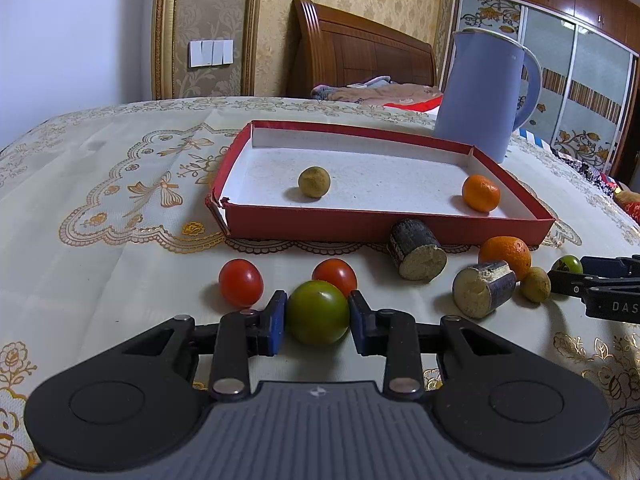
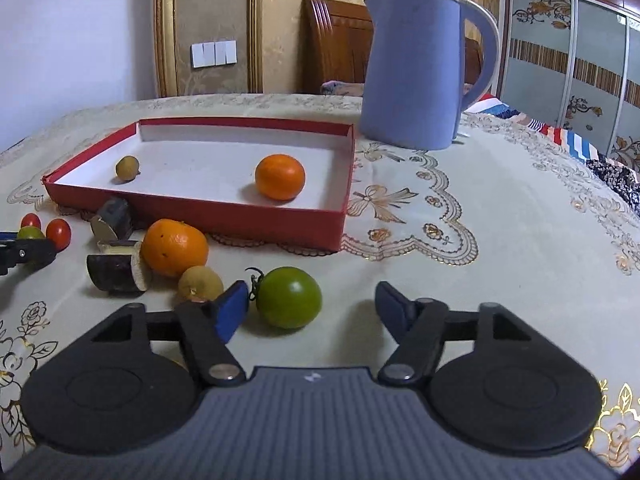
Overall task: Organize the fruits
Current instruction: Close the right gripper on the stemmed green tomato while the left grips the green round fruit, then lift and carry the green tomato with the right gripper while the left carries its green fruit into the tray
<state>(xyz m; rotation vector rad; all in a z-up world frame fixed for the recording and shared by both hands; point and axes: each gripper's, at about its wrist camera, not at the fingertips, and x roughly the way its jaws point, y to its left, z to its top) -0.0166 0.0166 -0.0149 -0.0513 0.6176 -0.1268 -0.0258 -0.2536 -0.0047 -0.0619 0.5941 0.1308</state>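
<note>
In the left wrist view my left gripper (image 1: 317, 312) is shut on a green tomato (image 1: 317, 314) resting on the tablecloth. Two red tomatoes (image 1: 241, 282) (image 1: 335, 276) lie just beyond it. The red box (image 1: 384, 226) holds a longan (image 1: 314, 182) and a small orange (image 1: 481, 193). In the right wrist view my right gripper (image 2: 310, 306) is open around another green tomato (image 2: 289, 297), which sits near its left finger. A loose orange (image 2: 175, 247) and a longan (image 2: 200, 283) lie to the left of it.
Two dark cut sugarcane pieces (image 1: 416, 250) (image 1: 483, 294) lie in front of the box. A blue kettle (image 2: 416, 68) stands behind the box's right end. The table's right edge drops toward a bed. Bare cloth lies right of the box (image 2: 500, 220).
</note>
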